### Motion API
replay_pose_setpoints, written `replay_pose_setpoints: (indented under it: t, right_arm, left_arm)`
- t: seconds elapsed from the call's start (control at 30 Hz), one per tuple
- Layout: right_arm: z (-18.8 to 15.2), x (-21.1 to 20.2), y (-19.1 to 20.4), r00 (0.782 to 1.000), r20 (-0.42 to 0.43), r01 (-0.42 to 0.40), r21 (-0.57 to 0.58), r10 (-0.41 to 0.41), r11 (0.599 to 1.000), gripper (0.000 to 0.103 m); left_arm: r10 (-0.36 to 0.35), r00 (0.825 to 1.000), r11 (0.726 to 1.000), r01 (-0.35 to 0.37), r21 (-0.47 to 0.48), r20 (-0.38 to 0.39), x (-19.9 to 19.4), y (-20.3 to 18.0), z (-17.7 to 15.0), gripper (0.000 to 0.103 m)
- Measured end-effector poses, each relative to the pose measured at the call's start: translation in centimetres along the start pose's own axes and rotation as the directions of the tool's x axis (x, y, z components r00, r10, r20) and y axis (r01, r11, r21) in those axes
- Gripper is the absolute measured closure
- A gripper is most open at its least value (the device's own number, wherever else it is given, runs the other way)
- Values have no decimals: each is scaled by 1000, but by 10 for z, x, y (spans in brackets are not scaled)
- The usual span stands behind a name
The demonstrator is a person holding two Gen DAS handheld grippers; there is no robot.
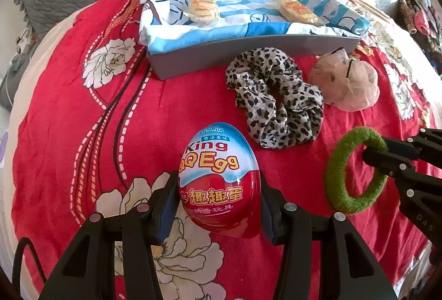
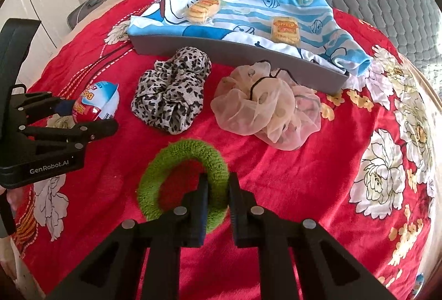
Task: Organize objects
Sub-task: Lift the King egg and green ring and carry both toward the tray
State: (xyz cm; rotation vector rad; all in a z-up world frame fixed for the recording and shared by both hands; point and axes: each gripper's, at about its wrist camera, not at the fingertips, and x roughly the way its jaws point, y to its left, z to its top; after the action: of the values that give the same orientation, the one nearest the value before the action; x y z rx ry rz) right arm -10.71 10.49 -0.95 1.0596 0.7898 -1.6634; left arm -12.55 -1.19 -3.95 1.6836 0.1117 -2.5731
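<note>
Holding both picks above the bed point(image 1: 69, 106): left tool point(image 1: 219, 206) clenched on the toy egg point(image 1: 219, 178), pads pressed to both its sides; right tool point(image 2: 216, 203) clenched on one side of the green hair ring point(image 2: 182, 178), the rest of the loop hanging free. Both items sit near the bed's front edge, well short of the gray tray point(image 2: 234, 51) toward the far edge.

Done so far, judging from the layout: two snack packs point(image 2: 203, 9) already rest on the blue cartoon cloth point(image 2: 317, 12) draped over the tray. Whether the cloth belongs there, cannot tell.

Left to do: egg and green ring not yet dropped off. The leopard scrunchie point(image 2: 171, 95) and the sheer pink scrunchie point(image 2: 262, 112) lie loose on the red bedspread, just in front of the tray's near wall, untouched by either tool. Roughly a third through, by my guess. The tray looks like the likely destination, though the task line doesn't say so.
</note>
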Motion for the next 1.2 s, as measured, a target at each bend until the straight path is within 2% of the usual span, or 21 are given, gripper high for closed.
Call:
replay_pose_setpoints:
  t: [0.5,1.2]
  right_arm:
    - [0,-17,10,1000,21,-12,-14,12,1000,89]
    - [2,-56,22,995,99,5,-31,-2,1000,89]
  left_arm:
    - [11,1000,1000,-11,-10,27,-25,4,-4,51]
    - [34,994,999,-37,31,103,-74,1,-9,51]
